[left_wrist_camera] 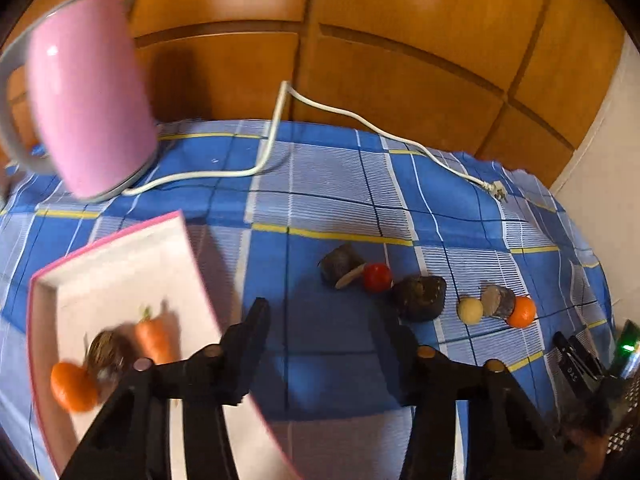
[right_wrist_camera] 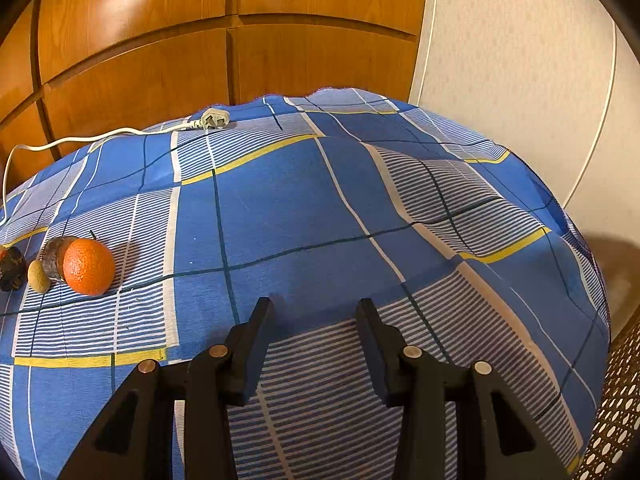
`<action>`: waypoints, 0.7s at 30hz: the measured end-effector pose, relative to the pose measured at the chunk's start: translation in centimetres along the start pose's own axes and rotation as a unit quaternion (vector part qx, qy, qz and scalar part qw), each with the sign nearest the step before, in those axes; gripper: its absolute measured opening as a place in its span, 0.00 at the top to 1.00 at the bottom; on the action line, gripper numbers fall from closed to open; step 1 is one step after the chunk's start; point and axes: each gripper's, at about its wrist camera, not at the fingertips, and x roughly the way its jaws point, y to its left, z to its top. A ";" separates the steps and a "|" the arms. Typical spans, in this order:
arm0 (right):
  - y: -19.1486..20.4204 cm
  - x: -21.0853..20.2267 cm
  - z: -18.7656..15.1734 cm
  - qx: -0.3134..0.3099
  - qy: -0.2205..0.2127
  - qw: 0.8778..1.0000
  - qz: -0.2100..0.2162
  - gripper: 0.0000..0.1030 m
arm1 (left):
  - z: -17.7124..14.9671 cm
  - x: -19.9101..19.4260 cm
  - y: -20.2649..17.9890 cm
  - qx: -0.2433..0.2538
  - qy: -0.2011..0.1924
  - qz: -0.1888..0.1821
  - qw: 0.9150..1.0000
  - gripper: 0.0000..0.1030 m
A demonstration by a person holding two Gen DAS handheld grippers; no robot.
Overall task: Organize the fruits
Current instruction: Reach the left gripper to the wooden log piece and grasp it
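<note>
Fruits are split between two places. In the left wrist view, an orange point(left_wrist_camera: 72, 386), a carrot point(left_wrist_camera: 154, 338) and a brown round item point(left_wrist_camera: 108, 356) already lie in the white tray point(left_wrist_camera: 120, 264) at 8 o'clock. The rest form a loose row on the blue checked cloth point(left_wrist_camera: 320, 184) from centre toward 3 o'clock: a dark lump point(left_wrist_camera: 340, 264), a red fruit point(left_wrist_camera: 377, 277), a larger dark lump point(left_wrist_camera: 420, 296), a pale ball point(left_wrist_camera: 470, 310), a brown cut piece point(left_wrist_camera: 498, 301) and a second orange point(left_wrist_camera: 522, 311). Neighbouring pieces touch or lie just beside each other.

The left gripper point(left_wrist_camera: 324, 320) hangs over bare cloth between the tray and the row; its jaws stand apart with nothing between them. The right gripper point(right_wrist_camera: 316, 312) is likewise parted and empty, over bare cloth, with the second orange at 9 o'clock in its view.

Beyond these, a pink kettle point(left_wrist_camera: 92, 96) stands at 10 o'clock, and its white cord point(left_wrist_camera: 276, 128) trails to a plug point(left_wrist_camera: 496, 190) at the far edge.

Step in hand, as judged: the tray is partly loaded and the left gripper is between picks. The next move calls for a reach toward the near end of the row, with the jaws straddling one piece only. The red fruit rests against the dark lump, so a clean approach must avoid nudging its neighbours.
</note>
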 end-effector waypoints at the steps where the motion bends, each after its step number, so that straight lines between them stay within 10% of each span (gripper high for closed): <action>1: 0.0 0.0 0.0 0.000 0.000 1.000 0.000 0.57 | 0.4 0.6 -0.2 0.006 0.004 -0.002 1.000 0.57; 21: 0.1 0.0 0.1 -0.001 -0.001 1.000 -0.001 0.57 | 2.7 7.5 -0.7 0.007 0.045 -0.046 0.998 0.62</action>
